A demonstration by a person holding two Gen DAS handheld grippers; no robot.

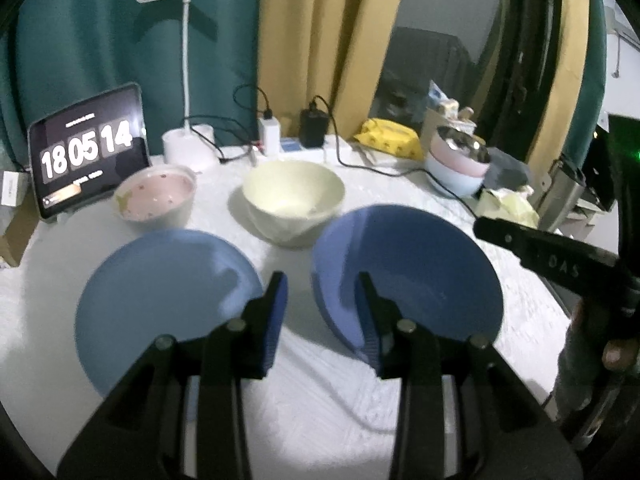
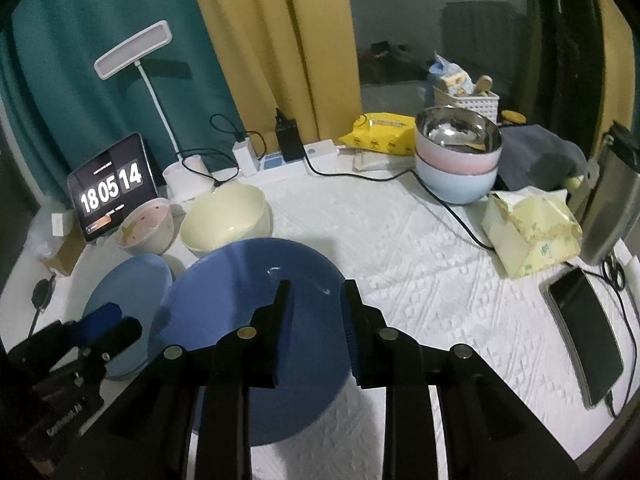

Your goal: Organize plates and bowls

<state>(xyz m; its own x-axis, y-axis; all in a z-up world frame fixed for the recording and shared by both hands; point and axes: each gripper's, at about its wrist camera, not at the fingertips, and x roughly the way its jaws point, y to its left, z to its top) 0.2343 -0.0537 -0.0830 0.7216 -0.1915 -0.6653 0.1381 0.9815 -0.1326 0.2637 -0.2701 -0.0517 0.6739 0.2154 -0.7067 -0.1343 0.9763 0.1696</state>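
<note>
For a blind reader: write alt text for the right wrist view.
The right gripper hangs open and empty over a dark blue plate on a white table. A light blue plate lies left of it, a cream bowl and a pink bowl behind, and stacked bowls stand far right.

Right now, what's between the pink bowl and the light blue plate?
Nothing. In the left wrist view, only bare white tablecloth separates the pink bowl from the light blue plate. The right wrist view shows that strip bare too.
</note>
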